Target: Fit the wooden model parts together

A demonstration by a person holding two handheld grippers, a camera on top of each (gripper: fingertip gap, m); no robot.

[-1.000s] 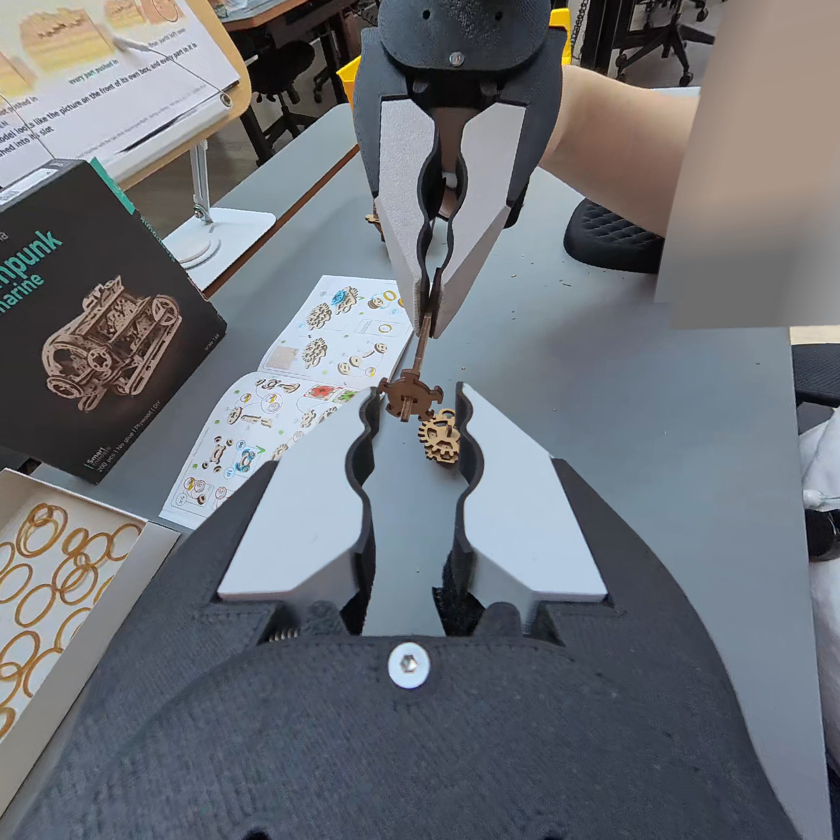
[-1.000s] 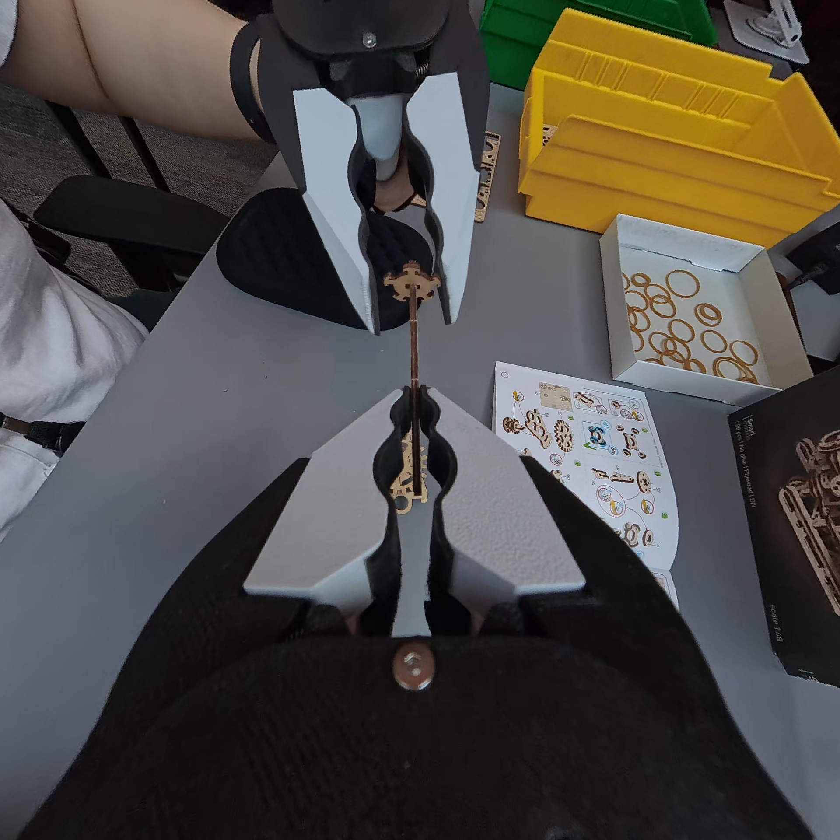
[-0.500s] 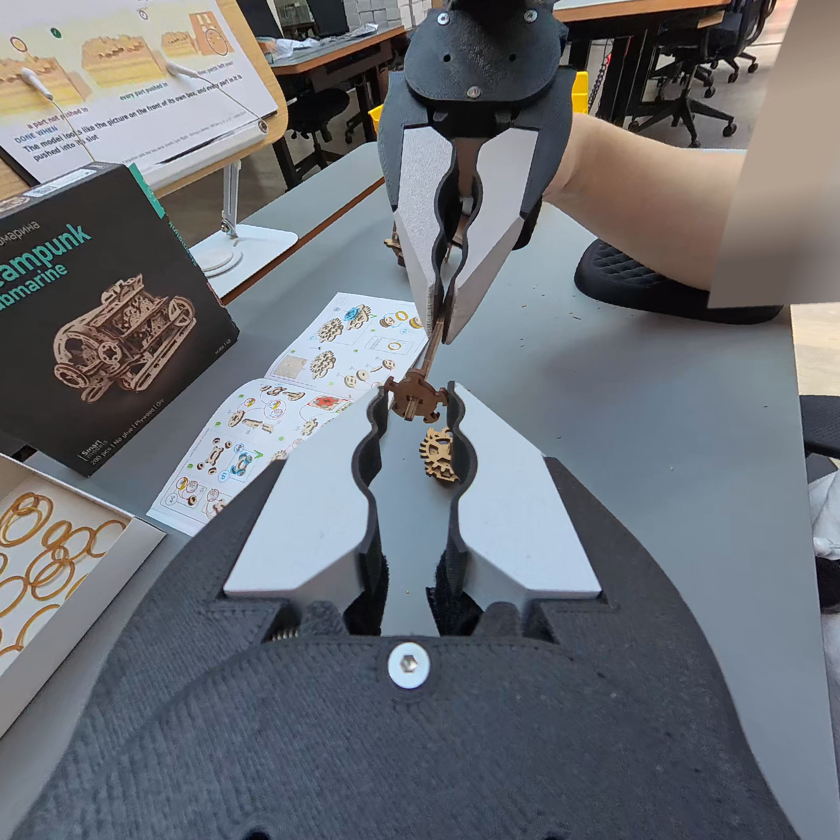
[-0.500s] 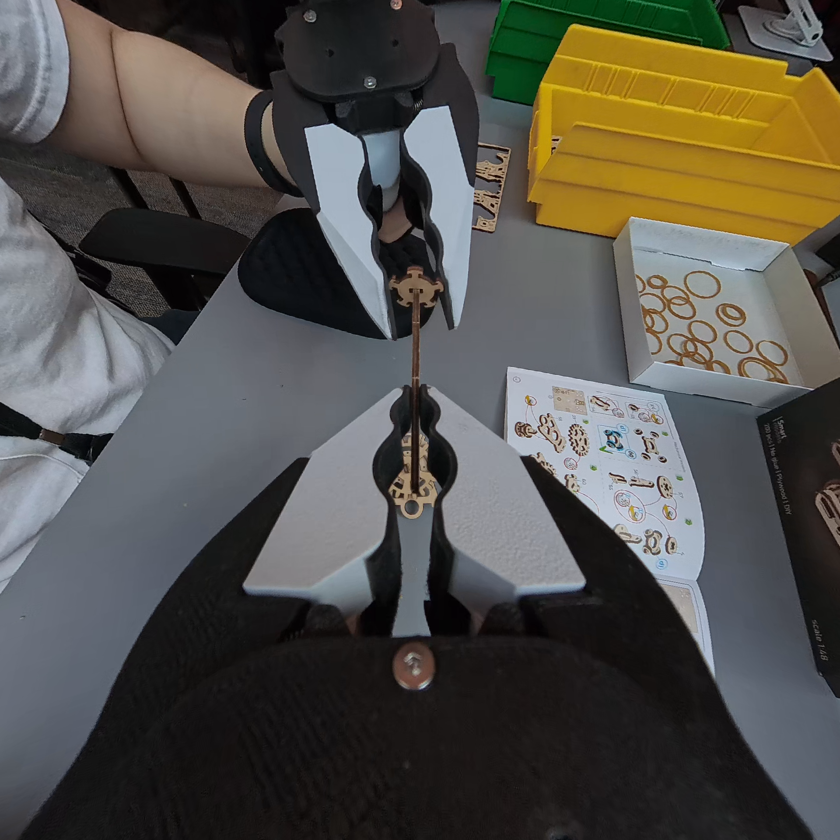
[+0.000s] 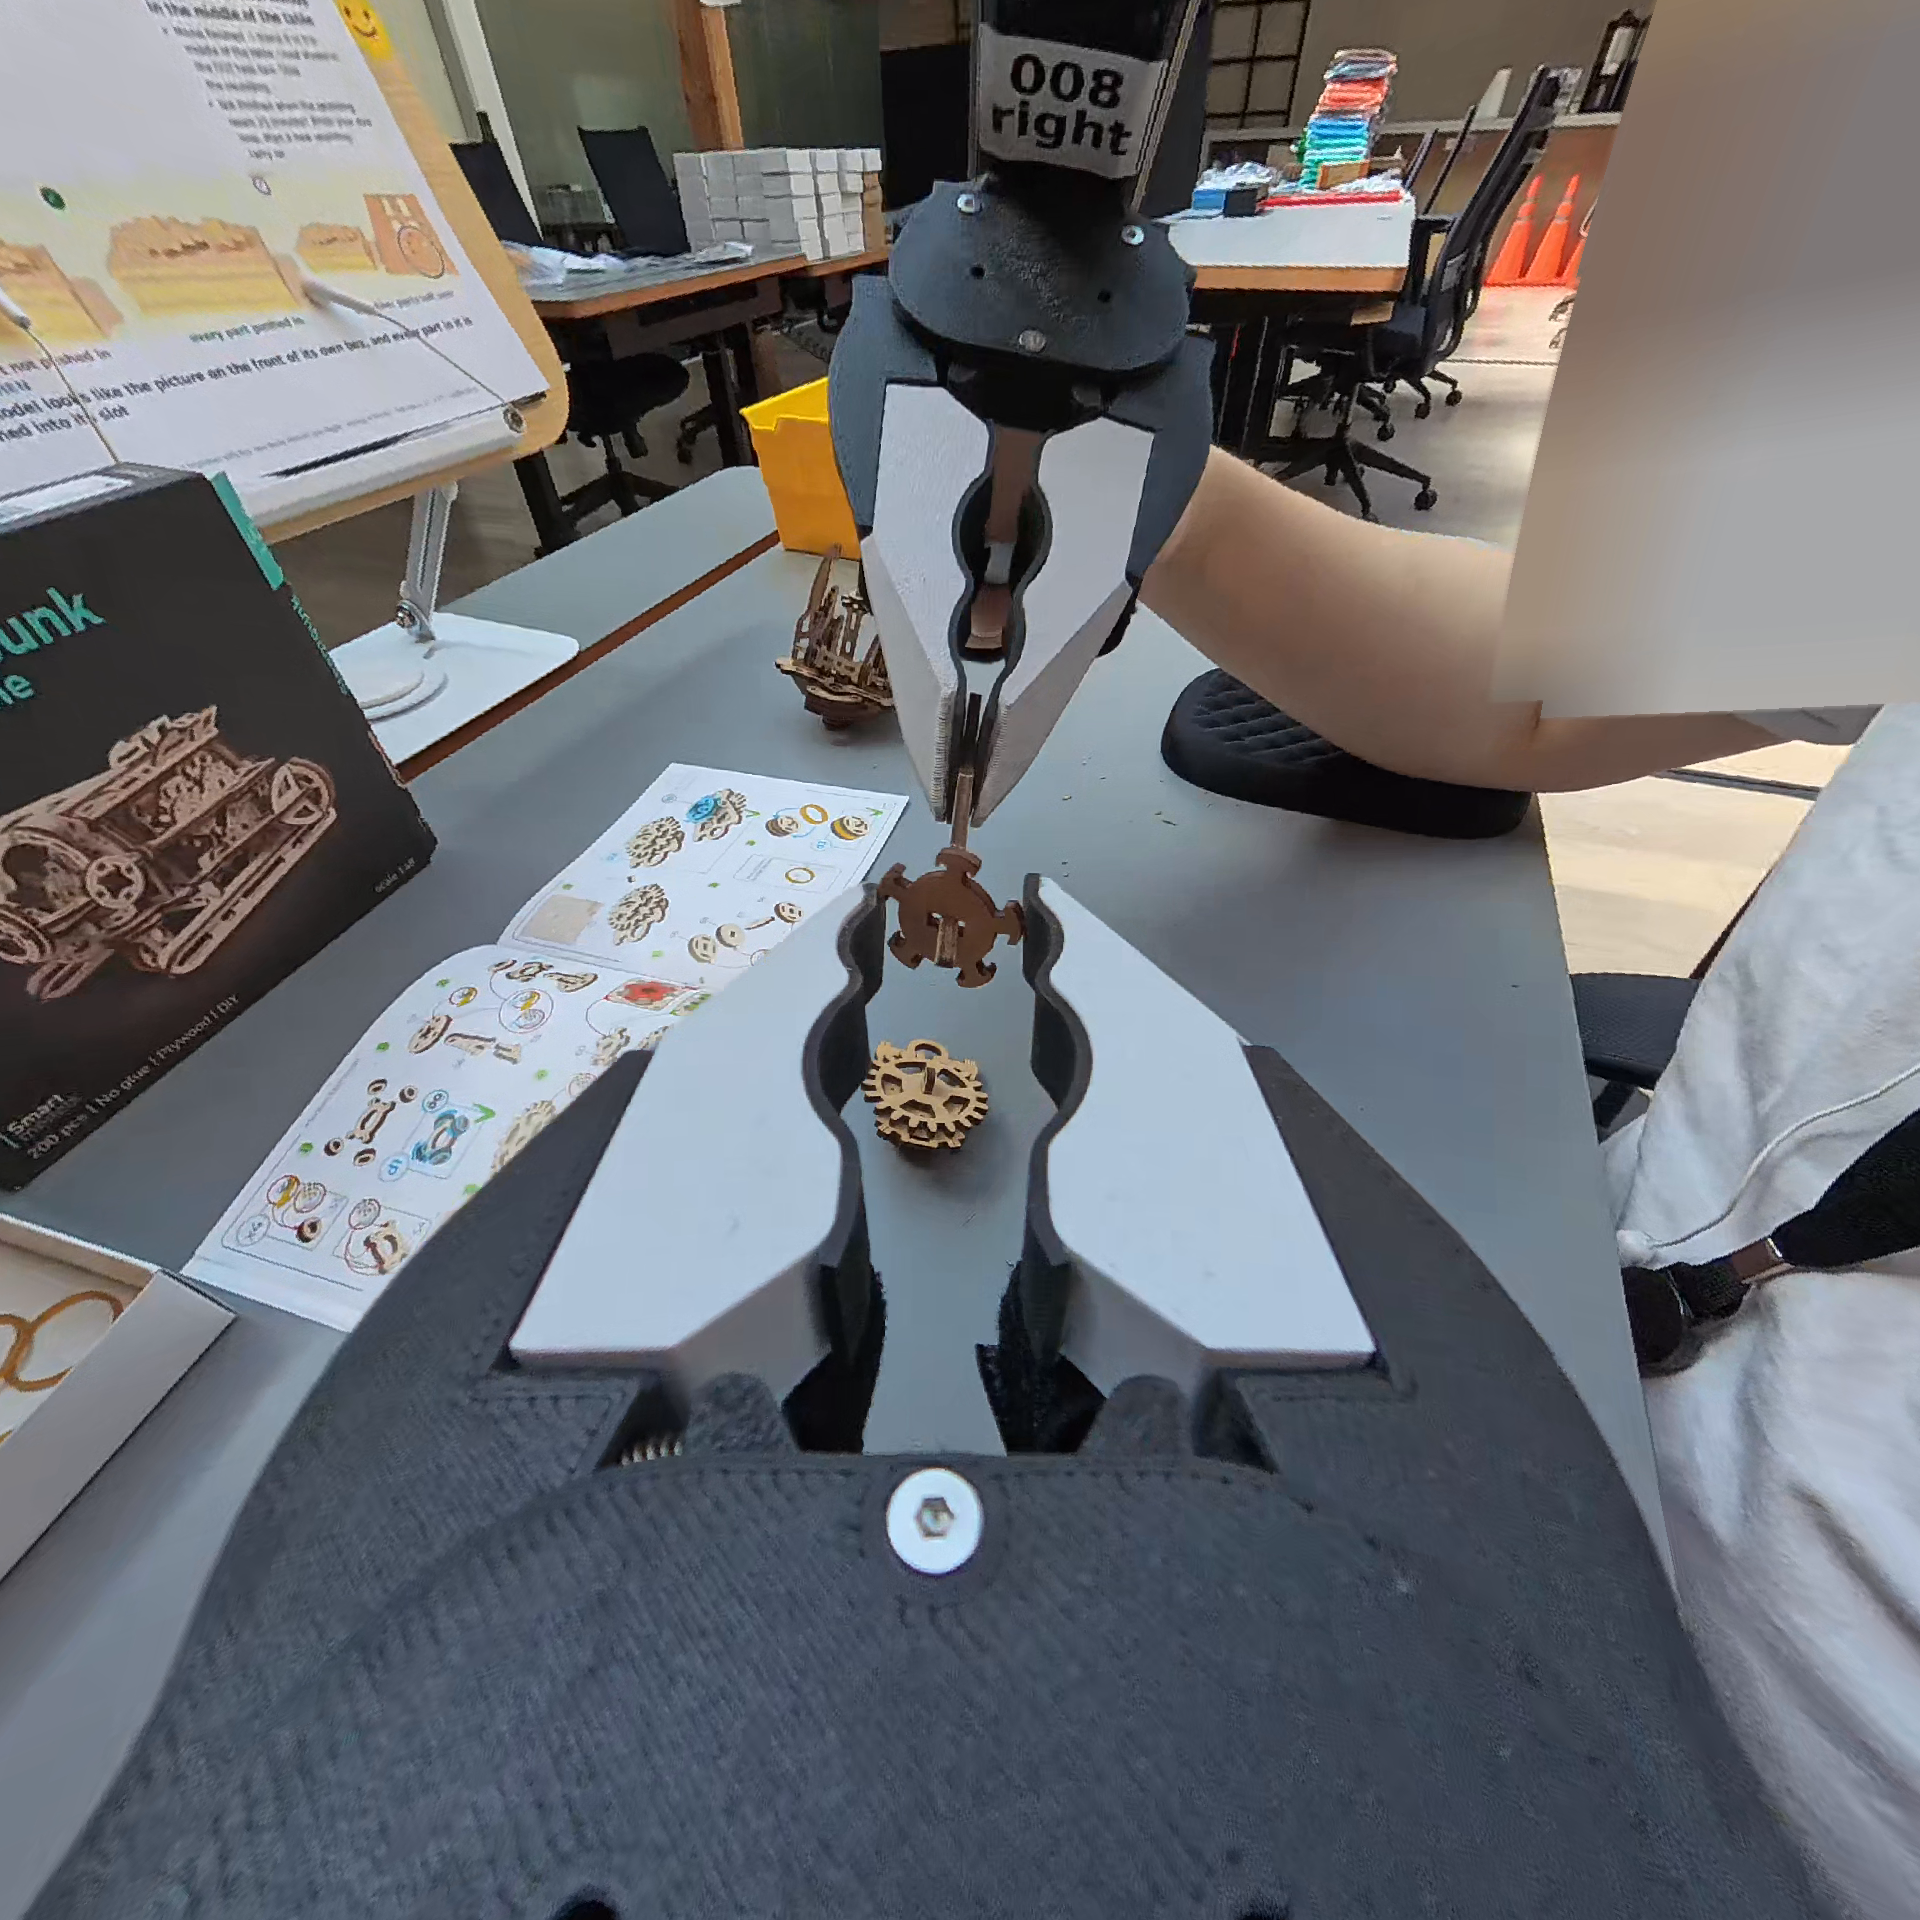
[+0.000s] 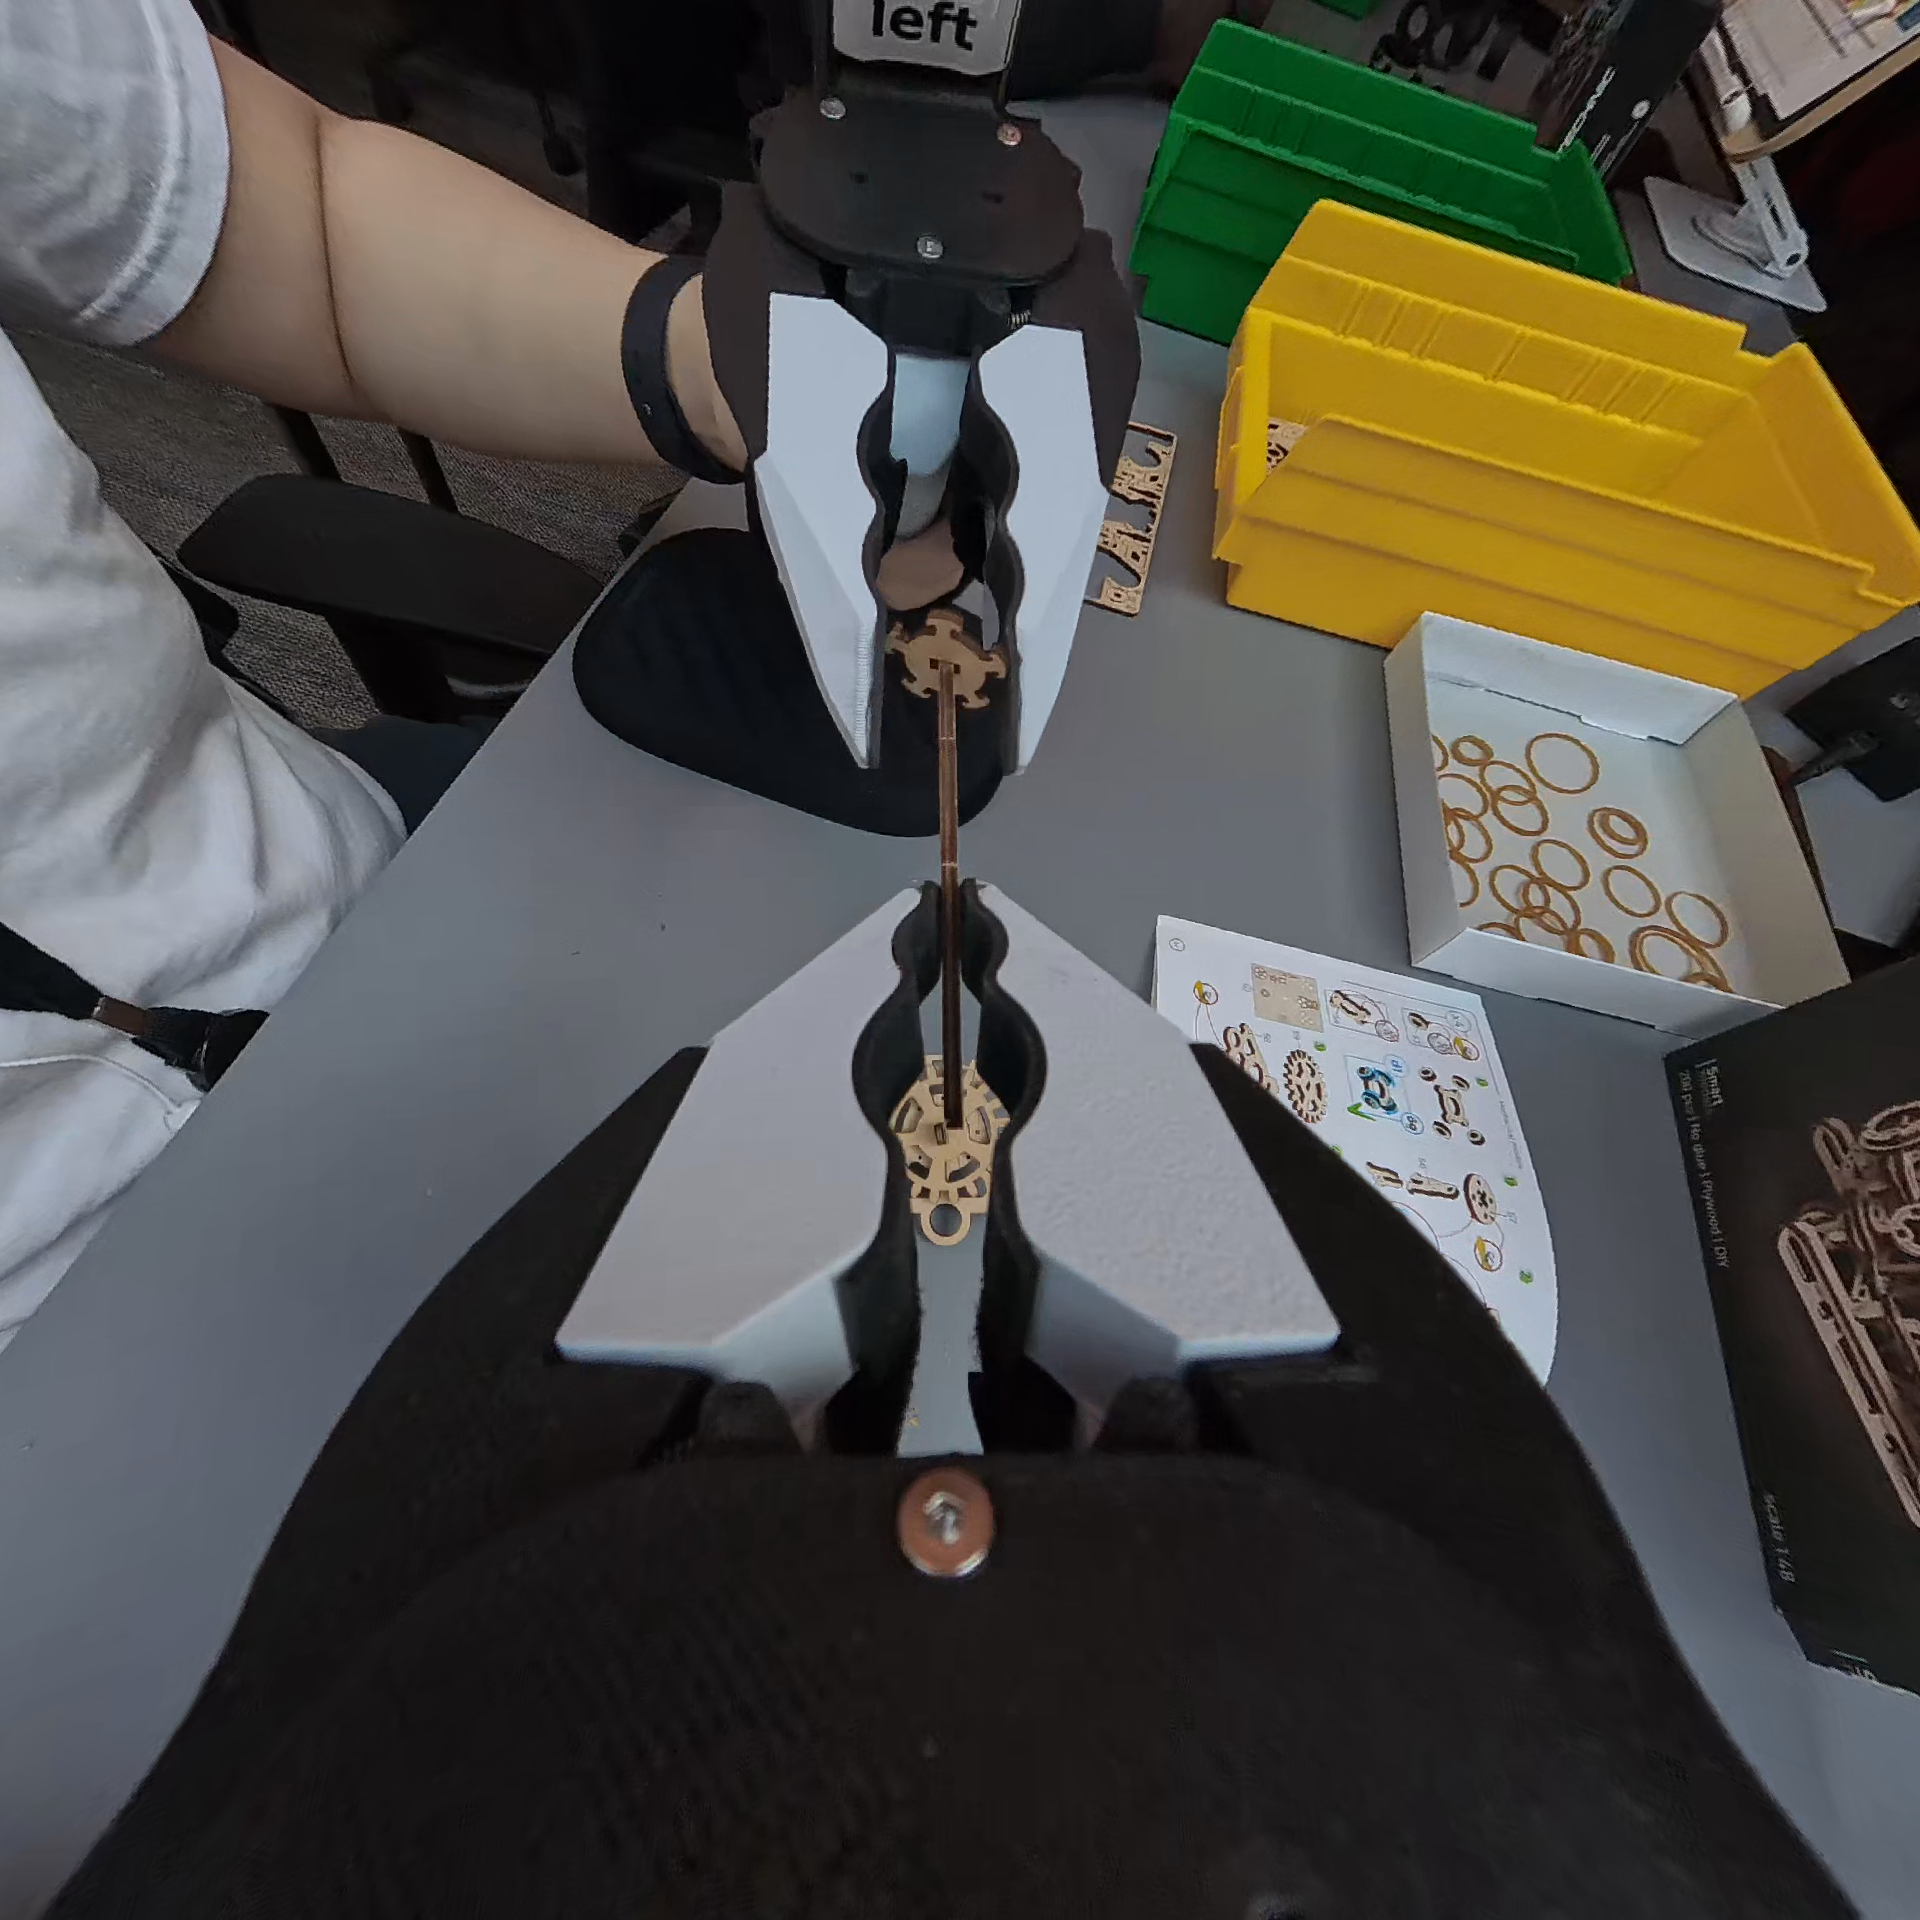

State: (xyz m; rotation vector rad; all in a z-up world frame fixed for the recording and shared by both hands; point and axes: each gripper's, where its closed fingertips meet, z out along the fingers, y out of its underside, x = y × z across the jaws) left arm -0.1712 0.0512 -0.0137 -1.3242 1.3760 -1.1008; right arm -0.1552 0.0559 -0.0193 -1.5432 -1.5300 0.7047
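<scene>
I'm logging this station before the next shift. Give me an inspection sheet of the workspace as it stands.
Surface: grey table, small crumbs near the black armrest pad.
Job's things: thin wooden axle with a notched wooden hub on its far end; a wooden gear lies flat on the table; part-built wooden model farther back.
Clutter: open instruction booklet, black kit box, white tray of wooden rings, yellow bins, green bin, wooden parts sheet.
Grippers: right gripper shut on the axle; left gripper open, fingers either side of the hub.
Cables: nothing seen.
Surroundings: instruction board on a stand, office desks and chairs.
</scene>
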